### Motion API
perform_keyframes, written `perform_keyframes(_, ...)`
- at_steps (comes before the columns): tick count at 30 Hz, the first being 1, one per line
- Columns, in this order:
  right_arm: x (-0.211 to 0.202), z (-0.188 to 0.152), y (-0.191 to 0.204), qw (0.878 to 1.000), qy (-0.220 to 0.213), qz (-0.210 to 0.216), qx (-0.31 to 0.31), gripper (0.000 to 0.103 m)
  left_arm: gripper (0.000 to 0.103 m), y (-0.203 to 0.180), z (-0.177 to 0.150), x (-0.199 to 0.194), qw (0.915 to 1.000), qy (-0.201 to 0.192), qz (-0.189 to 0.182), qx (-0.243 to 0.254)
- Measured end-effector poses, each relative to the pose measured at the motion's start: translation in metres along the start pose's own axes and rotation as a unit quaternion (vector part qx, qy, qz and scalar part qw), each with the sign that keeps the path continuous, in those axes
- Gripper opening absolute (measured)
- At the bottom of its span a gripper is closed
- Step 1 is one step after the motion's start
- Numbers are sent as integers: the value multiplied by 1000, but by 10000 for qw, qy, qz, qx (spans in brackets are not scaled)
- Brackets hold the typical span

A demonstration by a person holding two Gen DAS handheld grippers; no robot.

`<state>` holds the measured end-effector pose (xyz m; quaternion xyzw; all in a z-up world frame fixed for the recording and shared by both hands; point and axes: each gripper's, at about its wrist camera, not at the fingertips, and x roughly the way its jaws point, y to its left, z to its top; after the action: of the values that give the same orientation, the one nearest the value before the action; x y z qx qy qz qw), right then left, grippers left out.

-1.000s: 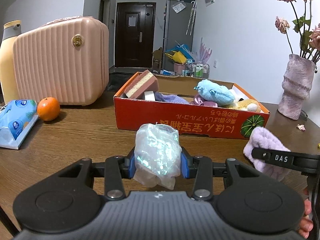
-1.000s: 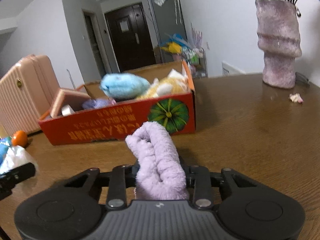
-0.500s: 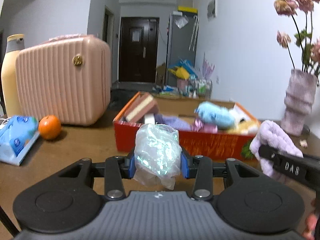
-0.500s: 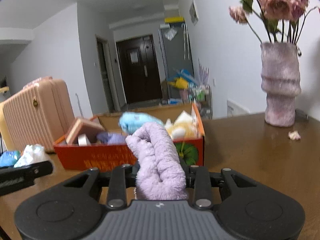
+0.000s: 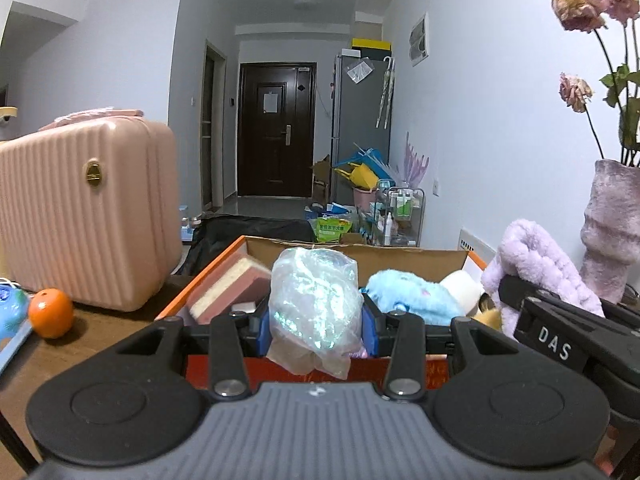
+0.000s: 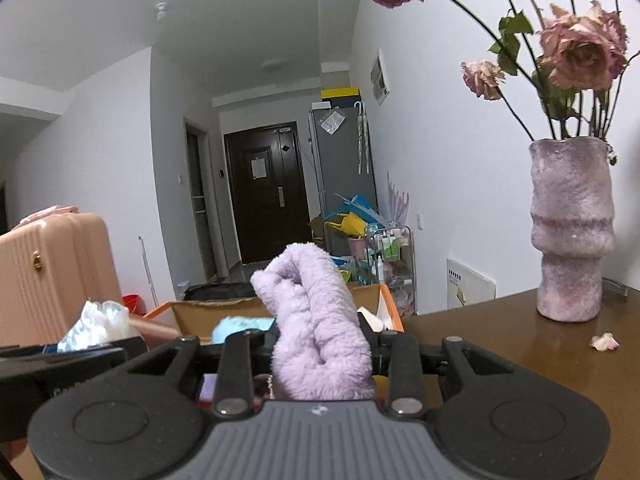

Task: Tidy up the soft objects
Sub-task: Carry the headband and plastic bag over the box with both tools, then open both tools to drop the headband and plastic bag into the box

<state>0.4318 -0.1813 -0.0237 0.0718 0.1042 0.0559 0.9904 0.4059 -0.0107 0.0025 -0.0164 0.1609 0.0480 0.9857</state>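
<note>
My left gripper (image 5: 316,330) is shut on a crumpled clear plastic bag (image 5: 314,304) and holds it above the near wall of the red cardboard box (image 5: 400,364). My right gripper (image 6: 320,354) is shut on a folded lilac fluffy cloth (image 6: 316,332), also over the box (image 6: 390,308); the cloth shows at the right in the left wrist view (image 5: 536,264). Inside the box lie a blue plush toy (image 5: 412,294), a pink and cream sponge block (image 5: 234,286) and other soft things. The left gripper's bag shows in the right wrist view (image 6: 96,324).
A pink ribbed case (image 5: 80,208) stands at the left, with an orange (image 5: 51,314) and a blue tissue pack (image 5: 10,312) in front of it. A purple vase with dried roses (image 6: 572,232) stands on the brown table (image 6: 540,360) at the right, a petal (image 6: 604,341) beside it.
Both grippers have risen and moved forward, from above the table in front of the box to over the box. Each still holds its object.
</note>
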Motion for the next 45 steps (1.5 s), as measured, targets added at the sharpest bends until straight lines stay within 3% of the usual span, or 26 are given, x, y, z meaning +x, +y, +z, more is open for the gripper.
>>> perform_keyframes(18,83,14,-8,10000,18,-18,21,31,42,-14,15,92,9984,-71,476,280)
perform_keyframes(31,102,9,0,9998,138,-118,-117,32,43,-14,7,113,9978,-56,537,373)
perform_keyframes(36,103,8,2,9996,194,-86,-194,41,54,-15,7,112,9982,-64,451,385)
perform_keyframes(38,103,8,2,9996,205,-110,-178,49,75,-14,6,111,9985,-60,417,358)
perform_keyframes(42,102,9,0,9997,140,-147,-147,72,89,-10,8,106,9981,-242,530,198)
perform_keyframes(45,100,10,0,9994,55,-294,-144,81,102,-8,10,102,9973,-343,637,150)
